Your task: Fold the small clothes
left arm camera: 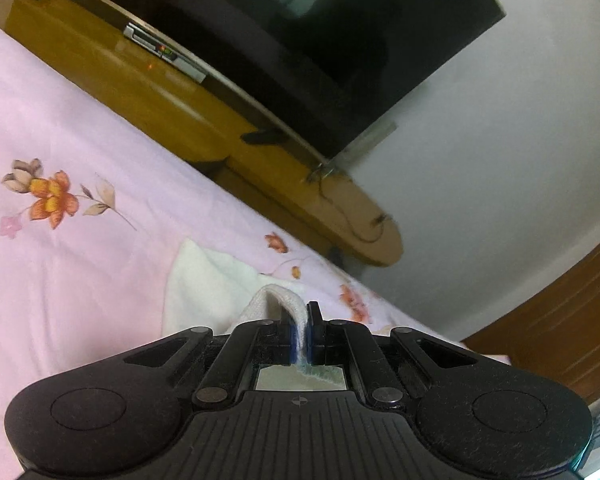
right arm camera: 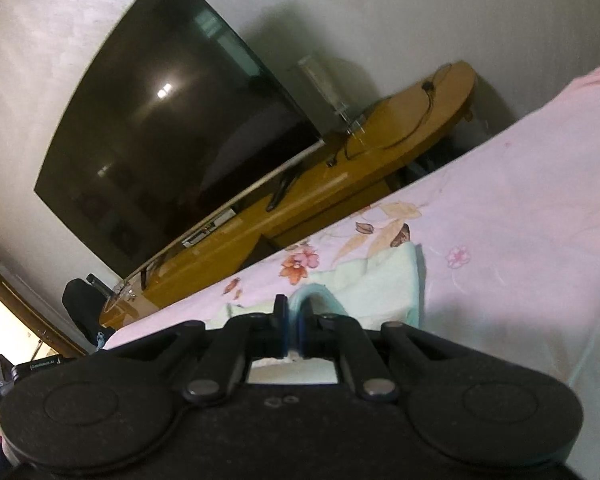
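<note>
A small pale garment (left arm camera: 208, 292) lies on the pink flowered bedspread (left arm camera: 60, 152). In the left wrist view my left gripper (left arm camera: 300, 334) is shut on the garment's ribbed white hem (left arm camera: 288, 304), which bulges up between the pads. In the right wrist view the same garment looks pale mint (right arm camera: 380, 284) and my right gripper (right arm camera: 294, 330) is shut on its rolled edge (right arm camera: 312, 294). Both grippers sit low over the bed, with the rest of the garment spread just beyond the fingers.
A large dark TV (right arm camera: 172, 136) stands on a long yellow wooden cabinet (right arm camera: 300, 196) along the white wall past the bed's edge. A set-top box (left arm camera: 164, 54) and cables lie on the cabinet. A wooden door (left arm camera: 572, 320) shows at right.
</note>
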The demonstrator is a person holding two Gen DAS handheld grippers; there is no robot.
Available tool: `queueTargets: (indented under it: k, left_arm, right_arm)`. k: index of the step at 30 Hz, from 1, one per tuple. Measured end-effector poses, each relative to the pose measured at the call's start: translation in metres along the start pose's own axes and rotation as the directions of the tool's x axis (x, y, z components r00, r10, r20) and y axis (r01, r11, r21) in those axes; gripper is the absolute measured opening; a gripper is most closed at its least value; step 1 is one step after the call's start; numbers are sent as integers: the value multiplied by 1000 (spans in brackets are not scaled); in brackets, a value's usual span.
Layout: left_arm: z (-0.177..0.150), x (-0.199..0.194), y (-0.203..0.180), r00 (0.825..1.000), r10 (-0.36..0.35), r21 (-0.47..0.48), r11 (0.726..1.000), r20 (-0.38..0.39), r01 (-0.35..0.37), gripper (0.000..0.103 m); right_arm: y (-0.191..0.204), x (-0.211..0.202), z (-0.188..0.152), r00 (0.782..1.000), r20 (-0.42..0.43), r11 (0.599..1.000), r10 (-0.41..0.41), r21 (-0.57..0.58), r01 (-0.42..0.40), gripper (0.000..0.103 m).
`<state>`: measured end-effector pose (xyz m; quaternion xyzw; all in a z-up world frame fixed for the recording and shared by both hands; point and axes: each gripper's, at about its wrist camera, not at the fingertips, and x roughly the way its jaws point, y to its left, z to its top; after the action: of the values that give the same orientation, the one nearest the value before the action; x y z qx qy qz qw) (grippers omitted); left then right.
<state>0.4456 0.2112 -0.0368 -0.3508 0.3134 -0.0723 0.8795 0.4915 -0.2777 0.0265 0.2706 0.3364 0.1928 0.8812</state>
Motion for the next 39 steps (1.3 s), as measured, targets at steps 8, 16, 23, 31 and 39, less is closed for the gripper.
queueTargets:
  k: [8,16,23,31,39]
  left_arm:
    - [7,61,17,997,27,12,1000,-67,-26,5]
    - [4,69,30,1000,-31,19,999,0,31,95]
    - [17,79,18,995,97,258,962,-32,-85,64]
    - [19,94,-9,979,181,483,868,-97,-112,42]
    - [21,84,-11,992,128,459,880,13,-120,5]
  right_arm:
    - [-33,59,12,998,-53,998,-23,54,25,5]
    - [-38,72,6,996,73,997,-51,-54,55,61]
    - [-31,78,7,996,36,984,-84,-152,89,42]
    - [-22,107,0,982,-14,937,-187,-302,174,35]
    - [-3,105,-5,971,66,868,-229,-438,235,5]
